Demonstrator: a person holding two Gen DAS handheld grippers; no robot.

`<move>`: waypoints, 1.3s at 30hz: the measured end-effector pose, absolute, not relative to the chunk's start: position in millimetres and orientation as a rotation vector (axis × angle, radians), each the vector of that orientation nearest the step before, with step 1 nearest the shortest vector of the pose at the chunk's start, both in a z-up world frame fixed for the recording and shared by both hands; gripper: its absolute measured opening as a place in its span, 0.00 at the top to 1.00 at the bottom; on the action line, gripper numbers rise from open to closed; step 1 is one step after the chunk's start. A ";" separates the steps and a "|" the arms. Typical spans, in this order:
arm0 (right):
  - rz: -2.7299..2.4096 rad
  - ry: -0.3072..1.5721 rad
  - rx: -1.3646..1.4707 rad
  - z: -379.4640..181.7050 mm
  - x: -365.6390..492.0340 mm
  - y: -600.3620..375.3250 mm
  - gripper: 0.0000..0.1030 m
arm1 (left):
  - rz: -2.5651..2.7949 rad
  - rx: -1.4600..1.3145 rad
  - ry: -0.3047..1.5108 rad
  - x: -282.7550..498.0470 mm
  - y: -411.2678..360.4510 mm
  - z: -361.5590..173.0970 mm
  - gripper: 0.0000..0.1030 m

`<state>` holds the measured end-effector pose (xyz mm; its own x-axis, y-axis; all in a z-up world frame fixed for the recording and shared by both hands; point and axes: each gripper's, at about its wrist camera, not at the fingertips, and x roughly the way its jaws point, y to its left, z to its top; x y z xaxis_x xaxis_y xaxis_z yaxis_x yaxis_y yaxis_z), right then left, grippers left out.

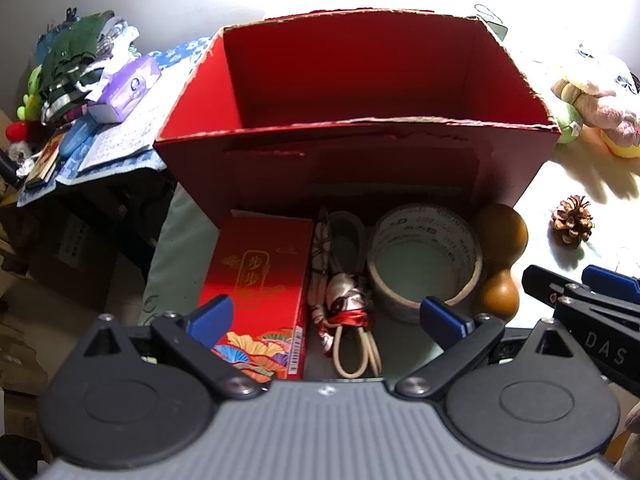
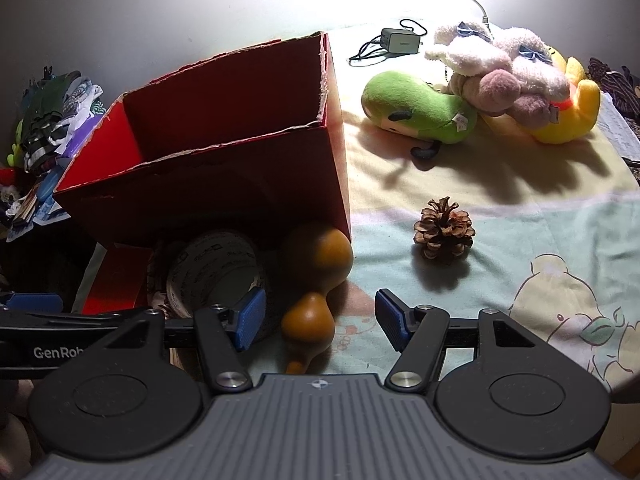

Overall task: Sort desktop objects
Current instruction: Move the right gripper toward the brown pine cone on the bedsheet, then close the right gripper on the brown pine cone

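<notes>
An open red cardboard box (image 1: 360,92) stands on the cloth, its inside bare as far as I see. In front of it lie a red printed packet (image 1: 260,280), a bundle of ribbon and hair ties (image 1: 344,312), a roll of tape (image 1: 428,256) and a brown gourd (image 1: 500,260). My left gripper (image 1: 328,316) hangs open above the packet and the bundle. My right gripper (image 2: 320,318) is open too, with the small bulb of the gourd (image 2: 310,320) between its fingers and no pad pressing on it. A pine cone (image 2: 444,232) sits apart to the right.
Plush toys (image 2: 500,80) and a charger with its cable (image 2: 398,40) lie at the far right. A heap of clutter and a purple tissue pack (image 1: 128,88) fill the left side, where the table's edge drops into dark floor space. The box (image 2: 224,152) blocks the way ahead.
</notes>
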<state>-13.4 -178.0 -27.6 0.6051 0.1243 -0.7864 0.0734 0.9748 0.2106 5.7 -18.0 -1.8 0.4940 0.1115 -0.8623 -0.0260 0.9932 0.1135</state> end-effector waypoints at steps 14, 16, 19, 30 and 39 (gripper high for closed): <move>0.065 0.907 0.281 -24.7 -4.8 -228.8 0.41 | -0.091 0.093 0.990 -0.2 -73.0 10.6 0.20; 0.047 0.911 0.302 -26.7 -3.1 -244.1 0.41 | -0.166 0.099 0.970 -2.5 -89.0 12.7 0.24; 0.031 0.920 0.340 -30.4 -0.5 -267.4 0.44 | -0.274 0.115 0.970 -4.0 -112.2 14.0 0.31; 0.060 0.944 0.464 -50.4 21.1 -328.0 0.46 | -0.506 0.174 0.899 18.1 -181.0 -16.2 0.33; 0.159 0.986 0.605 -65.9 46.0 -356.7 0.46 | -0.526 0.175 0.953 37.6 -209.3 -44.9 0.37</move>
